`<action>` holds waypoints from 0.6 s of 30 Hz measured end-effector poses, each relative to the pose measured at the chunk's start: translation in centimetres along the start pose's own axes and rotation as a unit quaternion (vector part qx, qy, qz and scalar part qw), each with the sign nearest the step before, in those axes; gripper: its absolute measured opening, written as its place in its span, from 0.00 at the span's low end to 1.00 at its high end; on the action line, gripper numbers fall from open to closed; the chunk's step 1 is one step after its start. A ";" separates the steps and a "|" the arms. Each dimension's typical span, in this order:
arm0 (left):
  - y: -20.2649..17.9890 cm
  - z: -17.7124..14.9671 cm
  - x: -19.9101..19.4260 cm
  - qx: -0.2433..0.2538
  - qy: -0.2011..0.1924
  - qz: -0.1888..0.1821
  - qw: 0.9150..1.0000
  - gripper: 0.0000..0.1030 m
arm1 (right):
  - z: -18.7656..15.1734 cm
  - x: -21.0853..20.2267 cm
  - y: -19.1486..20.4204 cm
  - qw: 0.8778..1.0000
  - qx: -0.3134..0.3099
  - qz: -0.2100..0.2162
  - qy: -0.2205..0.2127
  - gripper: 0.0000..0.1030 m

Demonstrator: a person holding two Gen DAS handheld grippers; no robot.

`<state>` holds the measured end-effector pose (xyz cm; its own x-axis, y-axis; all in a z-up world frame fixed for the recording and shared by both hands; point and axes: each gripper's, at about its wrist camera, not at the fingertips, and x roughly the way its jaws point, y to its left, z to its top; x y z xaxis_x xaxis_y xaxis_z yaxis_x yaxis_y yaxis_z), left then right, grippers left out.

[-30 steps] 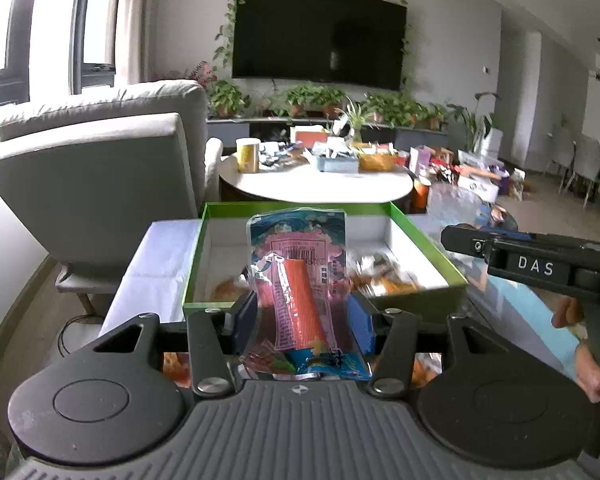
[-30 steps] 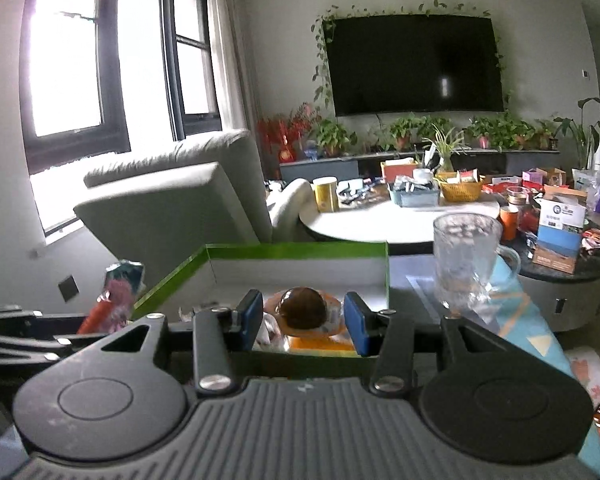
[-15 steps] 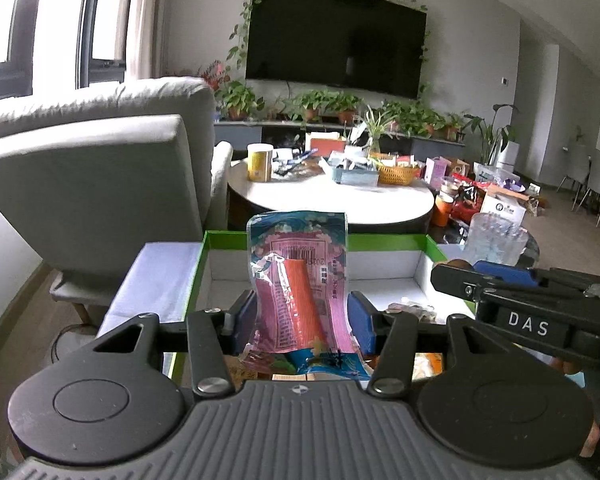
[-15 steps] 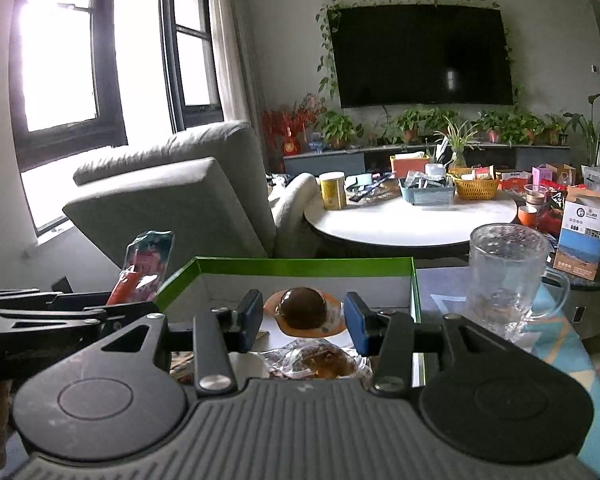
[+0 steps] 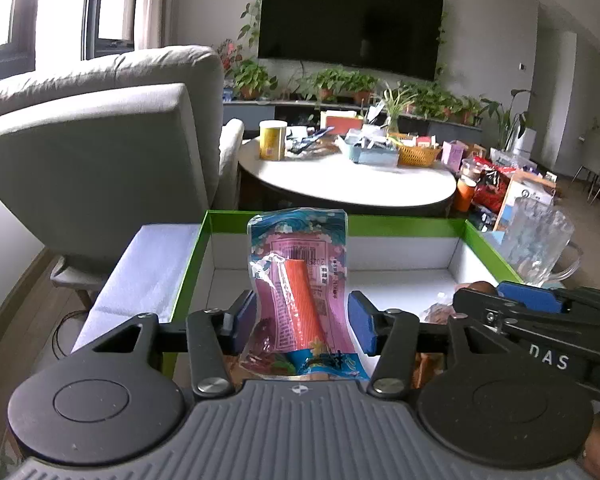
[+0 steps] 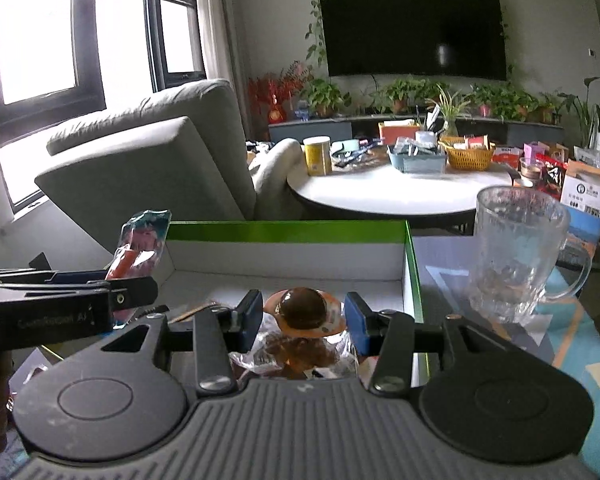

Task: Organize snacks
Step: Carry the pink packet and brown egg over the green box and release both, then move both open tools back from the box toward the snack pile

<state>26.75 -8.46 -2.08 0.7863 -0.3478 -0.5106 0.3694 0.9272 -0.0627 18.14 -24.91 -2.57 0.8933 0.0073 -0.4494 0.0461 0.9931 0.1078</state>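
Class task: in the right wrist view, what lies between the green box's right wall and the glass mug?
Only bare tabletop. The right wrist view shows nothing standing between the green box and the glass mug.

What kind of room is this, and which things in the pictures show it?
Most likely a home living room: a large wall-mounted television framed by trailing vines, a grey armchair, and a round white coffee table cluttered with household items.
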 end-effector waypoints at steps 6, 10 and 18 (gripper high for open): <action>-0.5 -1.3 0.7 0.009 0.029 0.007 1.000 0.53 | -0.5 0.5 0.3 1.000 0.002 -0.004 0.009 0.55; -0.9 -1.9 0.2 0.024 0.032 0.009 0.999 0.53 | -1.0 0.3 0.3 1.000 0.008 0.002 0.024 0.58; -0.8 -2.5 -3.3 0.047 0.024 0.006 0.999 0.54 | -2.3 -1.7 0.5 1.000 0.004 0.011 0.022 0.71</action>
<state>22.61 -7.67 -2.43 0.7667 -0.3283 -0.5517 0.4070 0.9132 0.0221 15.61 -24.18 -3.83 0.8732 0.0348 -0.4862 0.0305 0.9916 0.1259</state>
